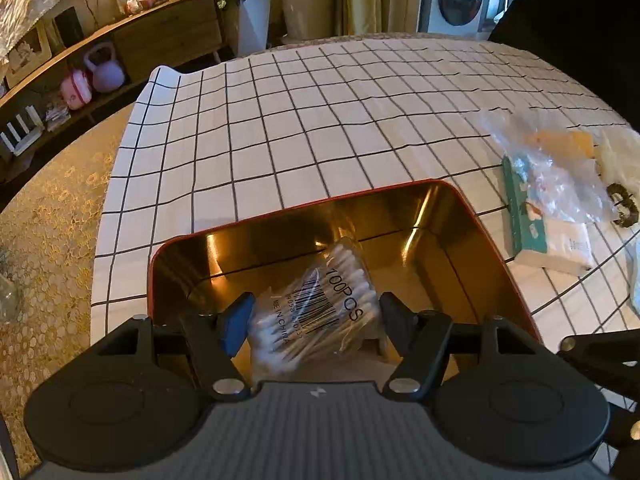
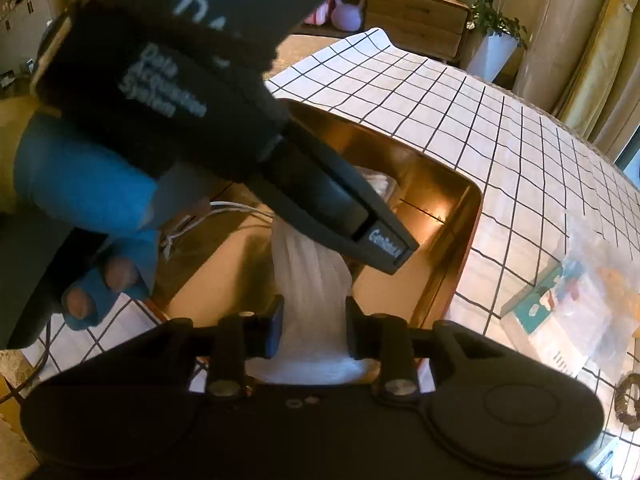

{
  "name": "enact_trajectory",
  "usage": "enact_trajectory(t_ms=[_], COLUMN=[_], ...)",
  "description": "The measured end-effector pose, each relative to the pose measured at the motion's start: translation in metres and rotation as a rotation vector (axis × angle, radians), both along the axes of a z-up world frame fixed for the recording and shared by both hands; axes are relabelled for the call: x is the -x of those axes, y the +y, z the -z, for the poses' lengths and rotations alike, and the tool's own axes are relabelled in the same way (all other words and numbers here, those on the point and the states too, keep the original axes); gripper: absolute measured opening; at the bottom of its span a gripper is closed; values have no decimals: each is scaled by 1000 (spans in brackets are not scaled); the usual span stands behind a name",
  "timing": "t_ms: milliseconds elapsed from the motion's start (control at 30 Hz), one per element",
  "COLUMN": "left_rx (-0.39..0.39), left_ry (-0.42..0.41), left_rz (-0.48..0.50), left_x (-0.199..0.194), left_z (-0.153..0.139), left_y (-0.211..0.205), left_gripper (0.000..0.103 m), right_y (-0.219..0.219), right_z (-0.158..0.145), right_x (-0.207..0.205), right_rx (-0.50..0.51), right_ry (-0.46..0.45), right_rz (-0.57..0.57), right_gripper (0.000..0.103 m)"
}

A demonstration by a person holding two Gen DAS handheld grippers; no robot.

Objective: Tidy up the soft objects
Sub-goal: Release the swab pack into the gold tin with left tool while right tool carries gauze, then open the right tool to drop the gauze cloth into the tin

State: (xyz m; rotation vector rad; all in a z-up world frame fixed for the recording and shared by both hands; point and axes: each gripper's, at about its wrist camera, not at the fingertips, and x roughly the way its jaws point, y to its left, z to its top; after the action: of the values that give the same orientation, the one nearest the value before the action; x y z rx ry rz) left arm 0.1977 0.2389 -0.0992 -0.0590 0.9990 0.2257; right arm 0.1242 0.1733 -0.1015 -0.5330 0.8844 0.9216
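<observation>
A tin [image 1: 485,236] with a red rim and a golden inside stands on the checked tablecloth [image 1: 320,120]. My left gripper [image 1: 316,314] reaches down into it, shut on a clear bag of cotton swabs [image 1: 320,308] marked 100PCS. In the right wrist view my right gripper [image 2: 314,328] is over the near side of the same tin [image 2: 464,208], shut on a white cloth [image 2: 308,276] that hangs down into the tin. A finger of the left gripper [image 2: 352,216] crosses in front of the cloth. A hand in a blue glove [image 2: 88,184] holds that left gripper.
To the right of the tin lie a green and white tissue pack [image 1: 548,240], a crumpled clear plastic bag [image 1: 556,172] and a brown scrunchie [image 1: 624,208]. A wooden sideboard [image 1: 168,32] and a white planter [image 1: 252,16] stand beyond the table's far left edge.
</observation>
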Motion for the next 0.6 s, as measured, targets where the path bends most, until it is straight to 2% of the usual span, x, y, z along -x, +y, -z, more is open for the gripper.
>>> enact_trajectory(t_ms=[100,167,367,600], left_rx=[-10,-11,-8,-15], left_ry=[-2,-7,-39,-77], left_rz=[-3,-5,-6,8], left_x=[0,1,5,14], left_z=[2,3,-4,-18], left_y=[0,1,-1,-9], left_gripper=[69,75,80,80], right_y=[-2,-5,-13,-22], right_z=[0,-2,-8,-23], right_x=[1,1,-1,5], right_rx=[-11,-29,-52,-88], right_ry=[-6,-8,-21,-23], right_rz=[5,10,21,32], right_gripper=[42,54,67,73])
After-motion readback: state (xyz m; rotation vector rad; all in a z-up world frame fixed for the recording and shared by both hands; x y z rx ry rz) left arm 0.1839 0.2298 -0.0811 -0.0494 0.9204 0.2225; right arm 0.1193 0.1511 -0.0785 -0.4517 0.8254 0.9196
